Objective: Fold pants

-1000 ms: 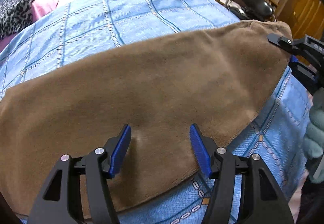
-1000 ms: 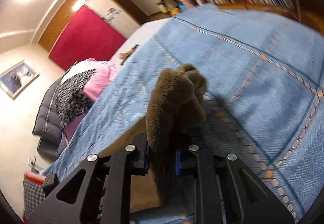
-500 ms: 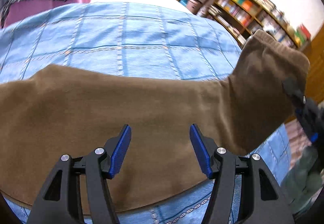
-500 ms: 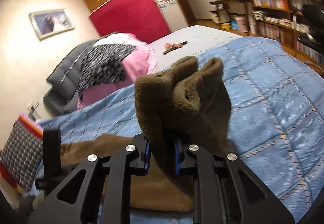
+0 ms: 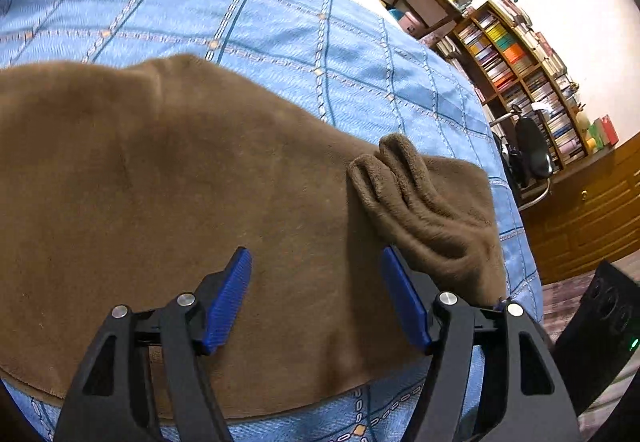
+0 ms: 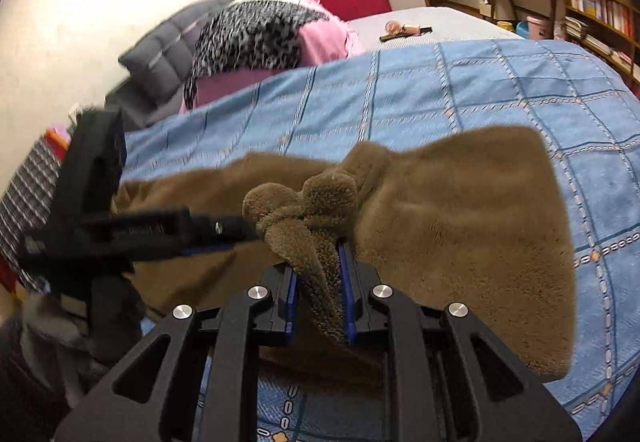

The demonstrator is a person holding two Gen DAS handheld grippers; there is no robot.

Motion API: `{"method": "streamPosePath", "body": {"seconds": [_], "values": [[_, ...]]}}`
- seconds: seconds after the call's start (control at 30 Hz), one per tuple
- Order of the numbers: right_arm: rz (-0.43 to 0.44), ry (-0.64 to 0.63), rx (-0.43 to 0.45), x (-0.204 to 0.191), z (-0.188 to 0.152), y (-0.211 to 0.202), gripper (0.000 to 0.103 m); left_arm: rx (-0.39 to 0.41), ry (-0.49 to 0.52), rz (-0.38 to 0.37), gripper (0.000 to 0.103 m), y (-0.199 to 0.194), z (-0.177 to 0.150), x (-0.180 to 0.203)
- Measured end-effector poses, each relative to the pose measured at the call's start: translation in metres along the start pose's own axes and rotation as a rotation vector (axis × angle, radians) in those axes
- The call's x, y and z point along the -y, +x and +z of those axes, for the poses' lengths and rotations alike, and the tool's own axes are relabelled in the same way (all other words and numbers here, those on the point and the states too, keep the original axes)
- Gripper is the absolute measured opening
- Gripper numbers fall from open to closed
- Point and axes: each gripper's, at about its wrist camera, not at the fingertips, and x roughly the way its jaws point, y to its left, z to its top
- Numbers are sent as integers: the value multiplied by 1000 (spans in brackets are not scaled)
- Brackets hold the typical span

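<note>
brown fleece pants [image 5: 168, 178] lie doubled over, bunched end clenched in right gripper [image 6: 318, 296]; left gripper [image 5: 316, 294] released, just widening.

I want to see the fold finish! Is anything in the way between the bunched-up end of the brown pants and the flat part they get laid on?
Nothing visible. The right gripper pinches the bunched end over the flat brown pants, which lie bare on the blue bedspread. The open left gripper hovers nearby, holding nothing.

Left gripper [image 5: 316, 298] angled down, jaws just widened, right gripper [image 6: 318, 294] clamped narrow
</note>
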Motion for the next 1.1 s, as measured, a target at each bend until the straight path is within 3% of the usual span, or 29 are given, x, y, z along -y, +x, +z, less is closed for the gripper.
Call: {"method": "streamPosePath", "body": {"seconds": [0.23, 0.33, 0.6, 0.73, 0.77, 0.8, 0.9, 1.0, 1.1], "values": [[-7, -40, -29, -3, -18, 6, 18, -51, -54, -97, 73, 9, 4, -5], [4, -39, -29, -3, -22, 6, 18, -68, -37, -102, 83, 15, 7, 2], [-2, -92, -38, -10, -34, 10, 18, -157, -28, -196, 83, 32, 13, 16], [-4, -114, -39, -16, -36, 12, 18, -185, 20, -201, 83, 41, 10, 28], [-1, -112, -39, -16, -36, 12, 18, -189, 29, -197, 81, 43, 9, 31], [0, -109, -37, -16, -36, 12, 18, -193, 37, -192, 64, 45, 8, 33], [-6, -107, -40, -17, -35, 12, 18, -189, 40, -172, 45, 46, 8, 35], [5, -94, -35, -16, -33, 10, 18, -152, 51, -170, 34, 35, 10, 35], [32, -89, -21, -21, -27, 6, 18, -111, 58, -167, 32, 21, 13, 32]]}}
